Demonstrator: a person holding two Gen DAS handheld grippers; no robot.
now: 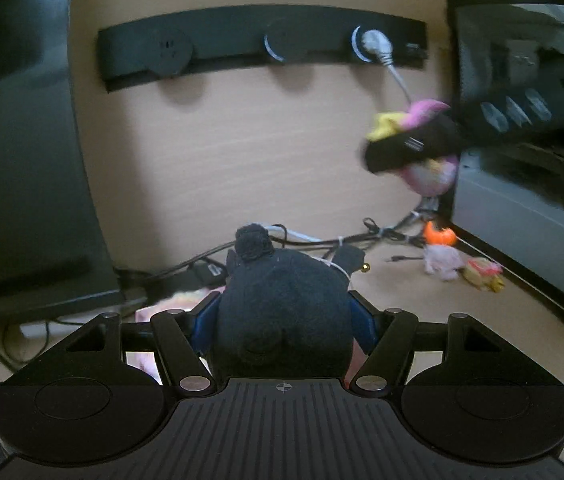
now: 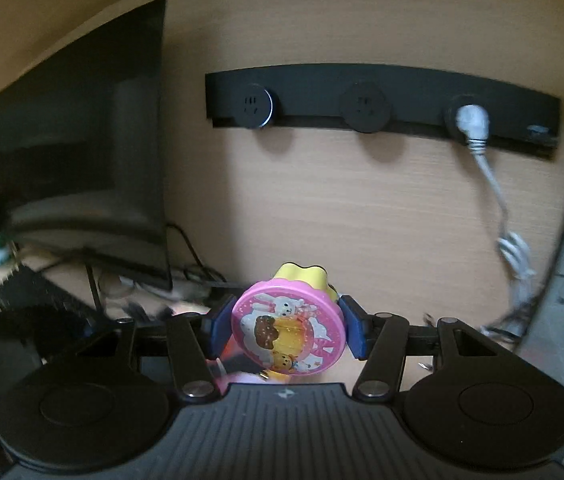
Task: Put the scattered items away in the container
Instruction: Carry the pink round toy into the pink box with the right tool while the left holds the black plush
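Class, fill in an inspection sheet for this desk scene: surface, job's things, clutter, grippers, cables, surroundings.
Surface: tan wood-grain desk.
Job's things: dark plush toy; pink round toy; container not identifiable.
Clutter: small plush charms lie on the desk.
Grippers: left gripper shut on the dark plush toy; right gripper shut on the pink round toy.
Cables: tangled black cables; white plug in socket.
Surroundings: monitor, socket strip.

Fuzzy black plush toy (image 1: 282, 308), glossy pink plastic toy (image 2: 288, 326), matt wood-grain desk (image 1: 241, 168), ribbed black tool casing
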